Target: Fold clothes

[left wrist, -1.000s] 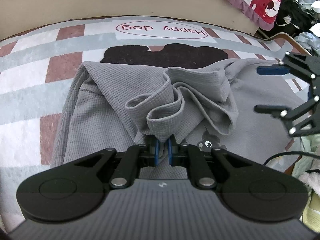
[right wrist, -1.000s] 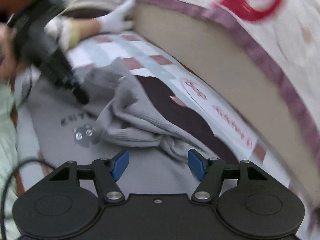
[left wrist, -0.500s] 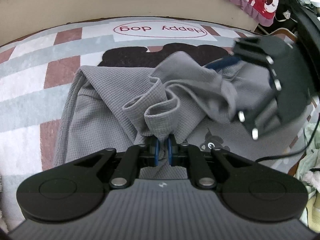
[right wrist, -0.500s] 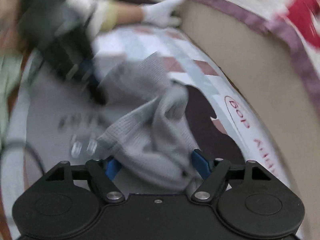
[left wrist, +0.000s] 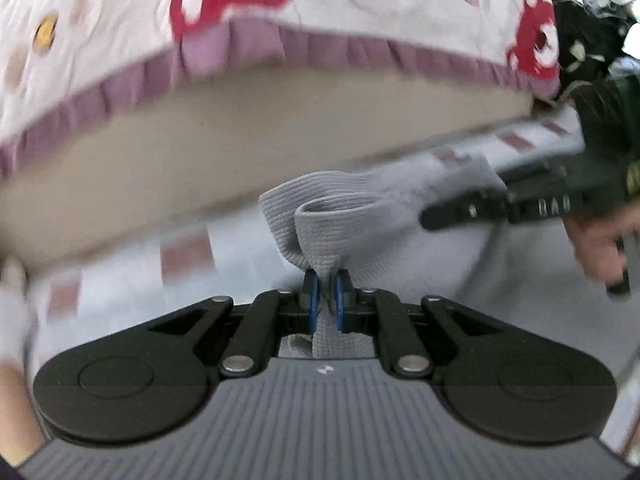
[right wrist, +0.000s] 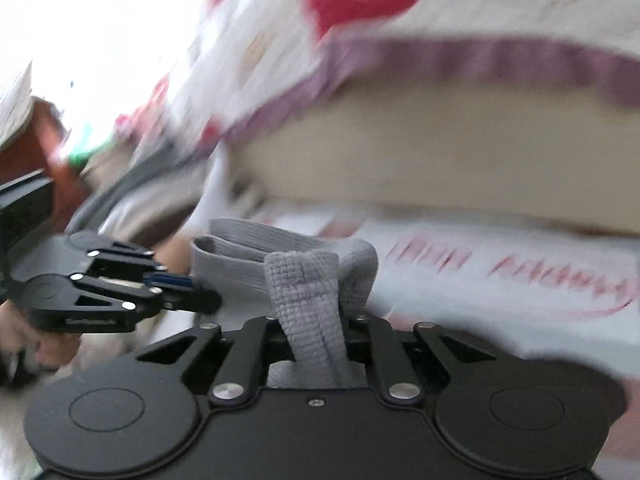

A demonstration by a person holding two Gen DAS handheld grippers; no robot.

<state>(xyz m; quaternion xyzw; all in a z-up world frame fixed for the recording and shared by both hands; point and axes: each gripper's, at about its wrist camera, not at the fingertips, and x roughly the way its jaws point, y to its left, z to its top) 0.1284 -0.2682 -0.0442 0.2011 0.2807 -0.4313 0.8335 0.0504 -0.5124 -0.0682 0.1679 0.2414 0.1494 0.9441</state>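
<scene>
Lifted off the rug, ribbed grey garment (left wrist: 336, 220) bunches, gripped by left tool (left wrist: 325, 300) and closing right tool (right wrist: 310, 320).

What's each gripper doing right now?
Left gripper: shut on the grey garment.
Right gripper: jaws closing on a bunched fold of the same garment.

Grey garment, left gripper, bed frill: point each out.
grey garment (left wrist: 332, 220), left wrist view, on the rolled fold above the pads.
left gripper (left wrist: 325, 280), left wrist view, between its fingertips.
bed frill (left wrist: 320, 46), left wrist view, purple pleated edge.
</scene>
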